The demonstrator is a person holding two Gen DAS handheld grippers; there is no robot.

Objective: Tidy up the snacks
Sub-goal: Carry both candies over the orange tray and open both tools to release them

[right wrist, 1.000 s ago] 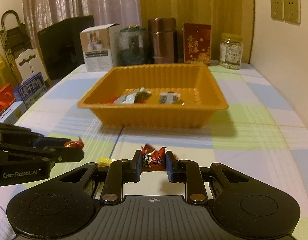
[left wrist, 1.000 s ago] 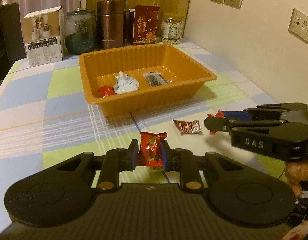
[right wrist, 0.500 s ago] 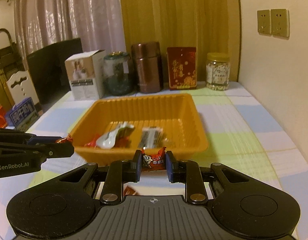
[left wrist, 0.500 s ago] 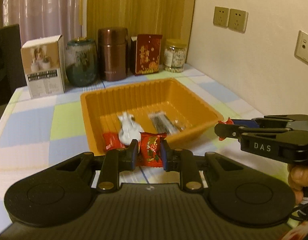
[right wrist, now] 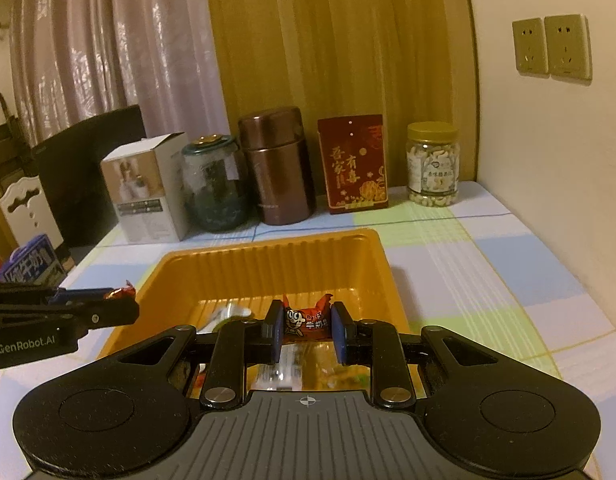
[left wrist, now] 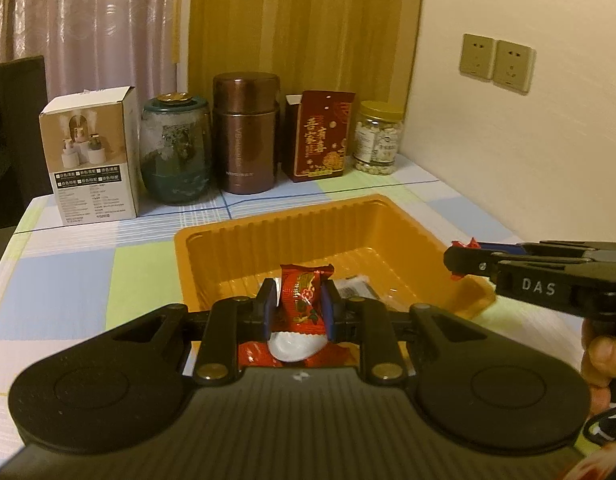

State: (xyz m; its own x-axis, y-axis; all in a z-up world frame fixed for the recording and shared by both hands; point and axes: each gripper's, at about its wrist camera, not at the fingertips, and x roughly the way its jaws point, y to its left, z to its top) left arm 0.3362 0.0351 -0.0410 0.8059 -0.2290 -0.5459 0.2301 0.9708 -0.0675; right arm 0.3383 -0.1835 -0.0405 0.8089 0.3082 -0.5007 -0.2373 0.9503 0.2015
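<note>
An orange plastic tray [left wrist: 404, 216] sits on the checked tablecloth; it also shows in the right wrist view [right wrist: 268, 248]. My left gripper [left wrist: 298, 304] is shut on a red snack packet [left wrist: 302, 294] and holds it above the tray's near side. My right gripper [right wrist: 306, 330] is shut on a red candy with a cartoon face [right wrist: 306, 318], also over the tray. A white packet [left wrist: 294, 344], a red packet [left wrist: 252, 354] and a dark clear-wrapped snack [left wrist: 354, 290] lie in the tray, partly hidden by the grippers.
Along the table's back edge stand a white box [left wrist: 90, 158], a green glass jar [left wrist: 176, 152], a brown flask [left wrist: 248, 134], a red box [left wrist: 322, 136] and a nut jar [left wrist: 378, 138]. A wall [left wrist: 528, 140] with sockets bounds the right side.
Both grippers have risen from the table and moved forward over the tray, each still holding its snack. The loose candy on the cloth has dropped out of view.
</note>
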